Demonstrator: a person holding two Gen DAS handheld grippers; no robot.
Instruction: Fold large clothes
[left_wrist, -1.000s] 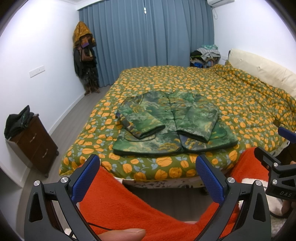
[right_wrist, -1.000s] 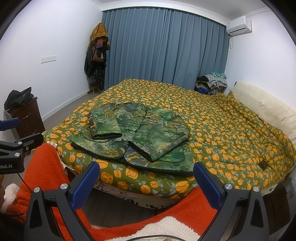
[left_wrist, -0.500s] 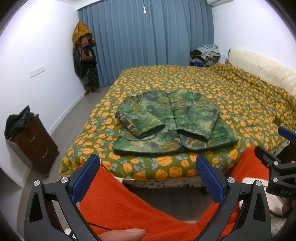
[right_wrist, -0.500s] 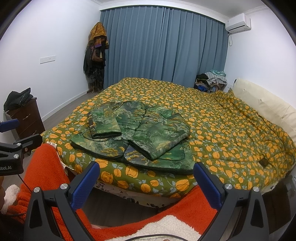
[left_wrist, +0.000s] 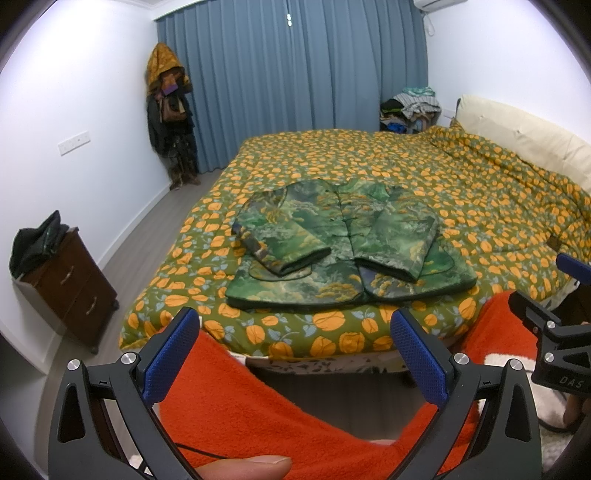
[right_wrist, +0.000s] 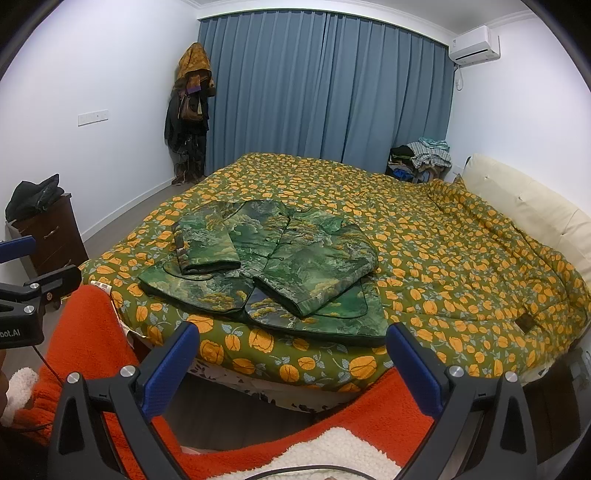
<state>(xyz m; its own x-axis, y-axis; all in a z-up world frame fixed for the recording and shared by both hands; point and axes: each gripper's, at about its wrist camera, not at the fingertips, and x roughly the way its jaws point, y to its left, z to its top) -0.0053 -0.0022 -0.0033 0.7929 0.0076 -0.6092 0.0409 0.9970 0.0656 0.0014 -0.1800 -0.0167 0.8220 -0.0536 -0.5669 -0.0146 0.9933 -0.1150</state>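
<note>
A green patterned jacket (left_wrist: 343, 251) lies flat near the bed's front edge, both sleeves folded in over its front; it also shows in the right wrist view (right_wrist: 273, 266). My left gripper (left_wrist: 295, 350) is open and empty, held in front of the bed, short of the jacket. My right gripper (right_wrist: 291, 358) is open and empty, also short of the bed edge. Each gripper shows at the side of the other's view: the right one (left_wrist: 554, 321) and the left one (right_wrist: 26, 280).
The bed has a green quilt with orange pumpkins (left_wrist: 461, 192) and a cream headboard (right_wrist: 528, 206) at right. A dark nightstand (left_wrist: 70, 288) stands at left. Coats hang by the blue curtain (right_wrist: 325, 96). An orange fleece garment (left_wrist: 251, 413) is below my grippers.
Both grippers have tilted down slightly, so the bed sits a little higher in view. The jacket has not moved.
</note>
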